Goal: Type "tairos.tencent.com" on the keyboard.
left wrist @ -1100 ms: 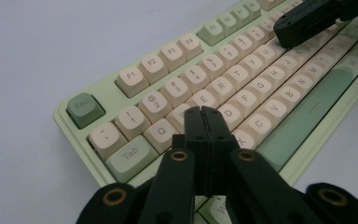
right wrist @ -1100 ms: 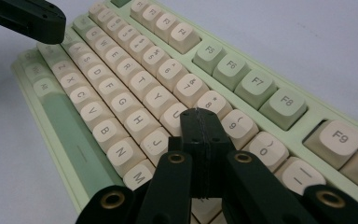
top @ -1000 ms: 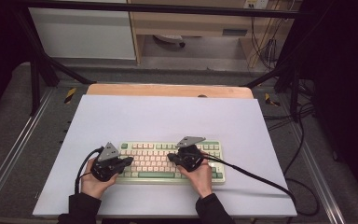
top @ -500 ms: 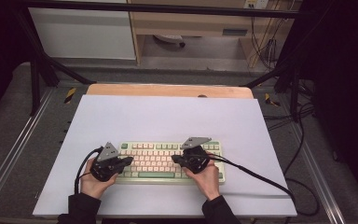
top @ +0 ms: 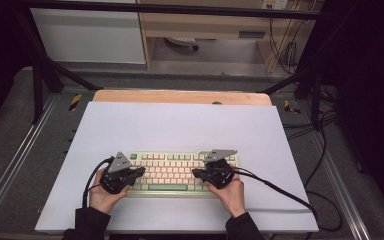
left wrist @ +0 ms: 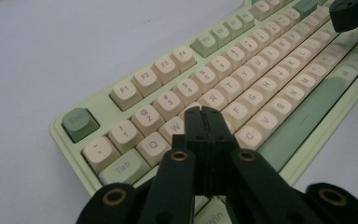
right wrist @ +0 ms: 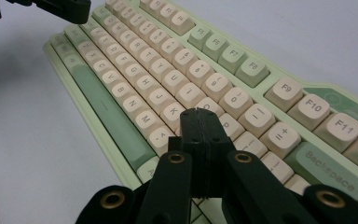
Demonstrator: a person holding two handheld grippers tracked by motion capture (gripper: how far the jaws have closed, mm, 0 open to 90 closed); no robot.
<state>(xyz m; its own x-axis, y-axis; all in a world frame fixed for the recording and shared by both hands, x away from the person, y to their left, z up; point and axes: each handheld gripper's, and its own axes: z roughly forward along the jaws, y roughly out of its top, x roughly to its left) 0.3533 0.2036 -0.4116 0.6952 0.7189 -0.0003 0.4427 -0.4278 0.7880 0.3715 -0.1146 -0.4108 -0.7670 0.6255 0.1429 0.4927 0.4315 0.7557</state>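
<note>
A pale green keyboard with cream and green keys lies near the front of the white table. My left gripper hovers over its left end, jaws pressed together with nothing between them; in the left gripper view its tip sits just above the keyboard, near the W and S keys. My right gripper is over the right half, also shut and empty; its tip hangs above the keyboard near the K and L keys.
The white table top stretches bare behind the keyboard, with a wooden strip at its far edge. Black cables trail from the grippers off the table's front and right. Metal frame rails flank the table.
Both hands have drifted slightly toward the front edge of the keyboard, the right one a little to the right. The jaws stay shut.
</note>
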